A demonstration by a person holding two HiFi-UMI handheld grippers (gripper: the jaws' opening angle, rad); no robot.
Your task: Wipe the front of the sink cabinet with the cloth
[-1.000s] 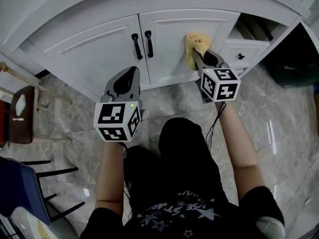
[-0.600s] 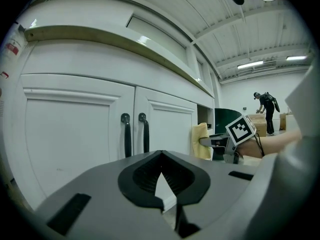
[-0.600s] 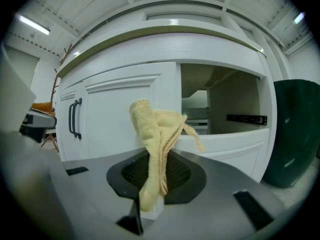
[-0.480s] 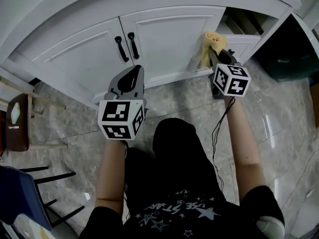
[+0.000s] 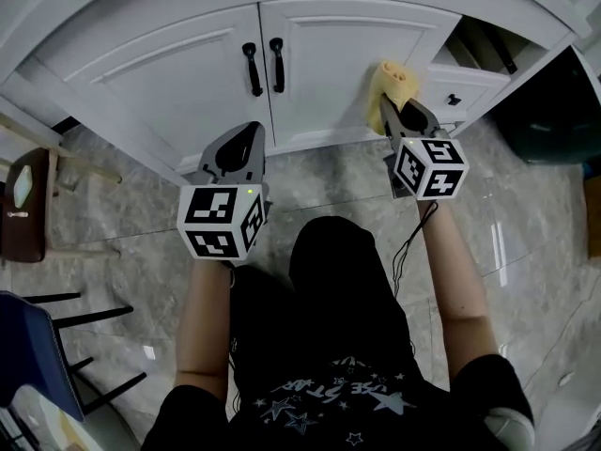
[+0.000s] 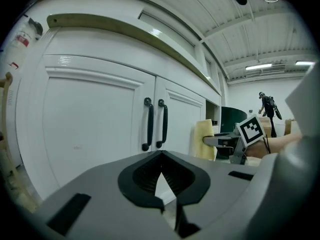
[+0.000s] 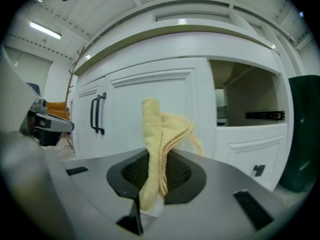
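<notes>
A folded yellow cloth [image 5: 391, 90] is pinched in my right gripper [image 5: 394, 111] and pressed against the right door of the white sink cabinet [image 5: 347, 54], near that door's right edge. In the right gripper view the cloth [image 7: 159, 139] stands upright between the shut jaws, with the door [image 7: 150, 104] close behind it. My left gripper [image 5: 237, 153] hovers lower left, off the cabinet, its jaws closed with nothing between them. The left gripper view shows the cabinet's two black handles [image 6: 155, 124] and, to the right, the cloth [image 6: 204, 139].
Right of the doors is an open shelf [image 5: 479, 45] above a small drawer [image 5: 460, 87] with a black knob. A dark green bin [image 5: 549, 101] stands at far right. A wooden stool [image 5: 23, 205] and a blue chair [image 5: 38, 365] sit at left on the marble floor.
My right gripper with the cloth has shifted slightly left and down along the right door. The head view has swung, so the cabinet appears further right. The left gripper holds its place.
</notes>
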